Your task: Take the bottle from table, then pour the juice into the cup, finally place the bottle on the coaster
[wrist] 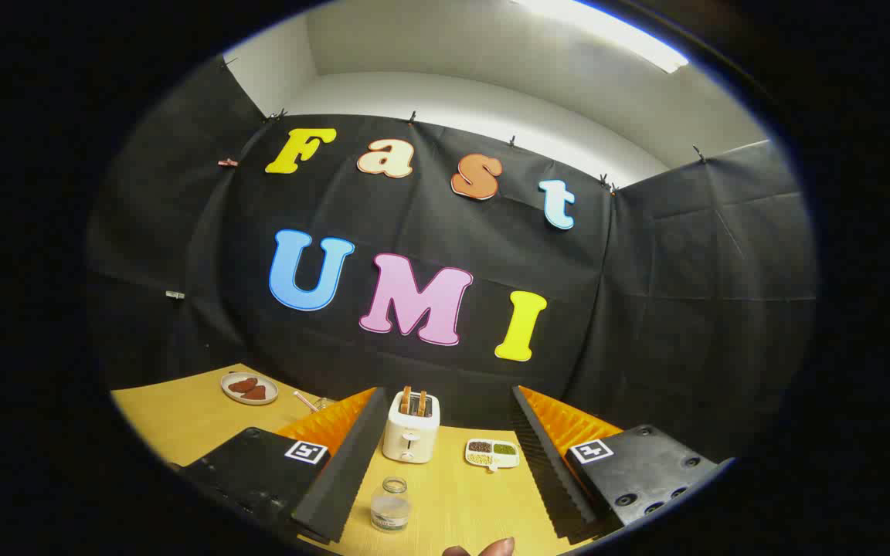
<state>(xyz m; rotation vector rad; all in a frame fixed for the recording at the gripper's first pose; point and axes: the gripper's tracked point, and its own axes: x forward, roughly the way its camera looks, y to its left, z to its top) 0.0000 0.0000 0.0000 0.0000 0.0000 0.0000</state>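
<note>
Black cloth wall (646, 293) hangs across back & both sides, clipped along top edge. Above it: white room wall (491, 108) w/ bright ceiling strip light (607, 31). Below: light wood table (182, 417), surface runs up to the cloth.
</note>
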